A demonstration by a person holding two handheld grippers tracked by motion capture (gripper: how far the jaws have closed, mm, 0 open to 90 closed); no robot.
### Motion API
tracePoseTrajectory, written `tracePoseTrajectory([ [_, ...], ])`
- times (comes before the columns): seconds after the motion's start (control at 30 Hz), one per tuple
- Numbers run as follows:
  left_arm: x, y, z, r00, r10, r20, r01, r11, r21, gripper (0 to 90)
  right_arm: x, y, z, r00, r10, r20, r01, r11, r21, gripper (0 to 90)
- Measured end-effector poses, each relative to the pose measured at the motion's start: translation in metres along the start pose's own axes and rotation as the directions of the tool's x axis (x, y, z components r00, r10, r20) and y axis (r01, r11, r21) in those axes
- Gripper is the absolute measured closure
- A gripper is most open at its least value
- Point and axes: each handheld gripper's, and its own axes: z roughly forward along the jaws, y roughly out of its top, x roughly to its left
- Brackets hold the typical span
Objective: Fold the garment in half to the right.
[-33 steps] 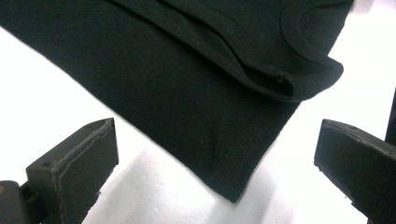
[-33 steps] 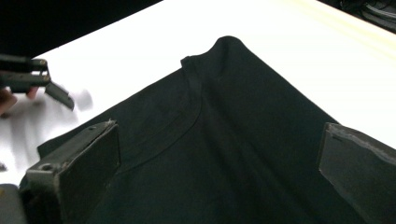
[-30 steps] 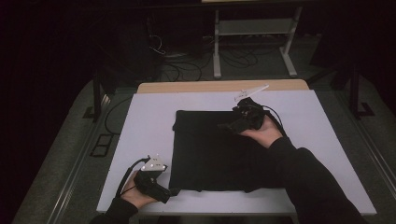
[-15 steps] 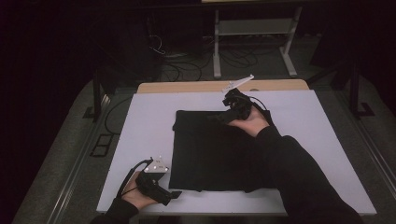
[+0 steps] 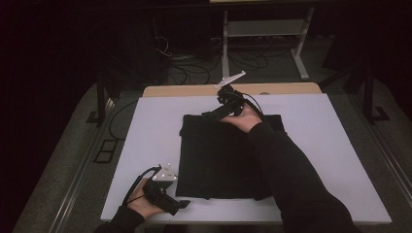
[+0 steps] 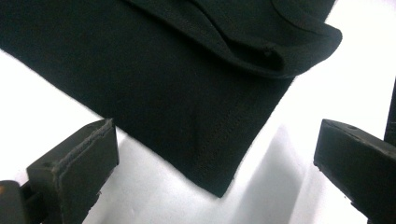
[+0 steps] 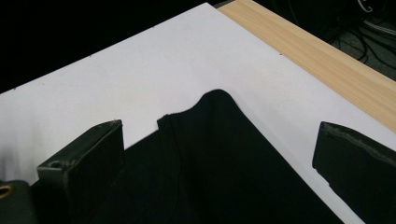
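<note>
Folded black fabric garment point(image 5: 218, 155) lies flat mid-sheet on the white table cover point(image 5: 145, 126), near edge close to the person's side. Left gripper point(image 5: 182, 204) sits low at the near-left corner point(image 6: 219, 186), jaws wide open and empty, straddling that corner — looks staged to pinch it. Right gripper point(image 5: 206, 116) hangs over the far edge, jaws also wide apart, nothing held — aimed at the far-left corner bump point(image 7: 217, 100). Likely a two-corner grab for the next fold.
</note>
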Motion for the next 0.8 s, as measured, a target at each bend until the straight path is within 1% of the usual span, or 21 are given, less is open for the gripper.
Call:
tracePoseTrajectory([
  [0.07,-0.001,0.000,0.000,1.0000,0.000,-0.003,0.000,1.0000,0.003,0.0,0.000,0.003,0.007,1.0000,0.003,0.001,-0.003,1.000,0.013,1.7],
  [0.1,-0.002,0.000,0.001,0.9999,-0.014,-0.006,0.014,0.9998,-0.011,0.0,-0.001,0.004,0.011,1.0000,0.001,0.000,-0.001,1.000,0.019,1.6],
  [0.17,-0.002,0.000,0.002,0.9998,-0.020,-0.004,0.020,0.9996,-0.018,0.0,0.000,0.007,0.018,1.0000,0.005,-0.002,-0.005,1.000,0.021,1.1],
  [0.23,-0.002,0.000,0.002,0.9999,-0.010,-0.005,0.010,0.9999,-0.010,0.0,0.000,0.010,0.026,0.9999,0.010,-0.006,-0.010,1.000,0.030,0.1],
  [0.27,-0.001,0.000,0.001,1.0000,0.002,-0.004,-0.002,1.0000,0.000,0.0,0.001,0.011,0.030,1.0000,0.007,-0.007,-0.006,0.999,0.035,0.0],
  [0.33,-0.002,0.001,0.002,1.0000,-0.001,-0.005,0.001,1.0000,-0.006,0.0,0.002,0.013,0.039,0.9998,0.015,-0.009,-0.015,0.999,0.046,0.0],
  [0.37,-0.002,0.001,0.002,0.9999,0.004,-0.010,-0.004,1.0000,-0.005,0.1,0.002,0.014,0.043,0.9999,0.007,-0.011,-0.006,0.999,0.048,0.0],
  [0.4,-0.002,0.001,0.001,0.9999,0.007,-0.015,-0.007,0.9999,-0.009,1.8,0.003,0.015,0.047,0.9998,0.015,-0.013,-0.014,0.999,0.048,0.0],
  [0.43,-0.002,0.001,0.001,0.9999,0.007,-0.015,-0.008,0.9999,-0.012,3.6,0.003,0.016,0.051,0.9998,0.010,-0.015,-0.009,0.999,0.048,0.0],
  [0.53,-0.002,0.001,0.001,0.9995,0.013,-0.029,-0.014,0.9998,-0.017,7.4,0.005,0.018,0.062,0.9997,0.019,-0.016,-0.018,0.999,0.050,0.0],
  [0.6,-0.003,0.001,0.001,0.9989,0.021,-0.041,-0.022,0.9995,-0.021,12.4,0.006,0.019,0.069,0.9997,0.021,-0.015,-0.020,0.999,0.050,0.0],
  [0.73,-0.003,0.001,0.001,0.9982,0.030,-0.051,-0.032,0.9992,-0.026,16.3,0.008,0.020,0.083,0.9998,0.015,-0.017,-0.014,0.998,0.058,0.0],
  [0.77,-0.003,0.001,0.001,0.9980,0.032,-0.054,-0.033,0.9991,-0.026,18.0,0.009,0.020,0.086,0.9997,0.021,-0.015,-0.020,0.998,0.058,0.0],
  [0.8,-0.003,0.001,0.001,0.9978,0.033,-0.057,-0.035,0.9990,-0.028,19.3,0.009,0.020,0.088,0.9997,0.013,-0.019,-0.012,0.998,0.058,0.0],
])
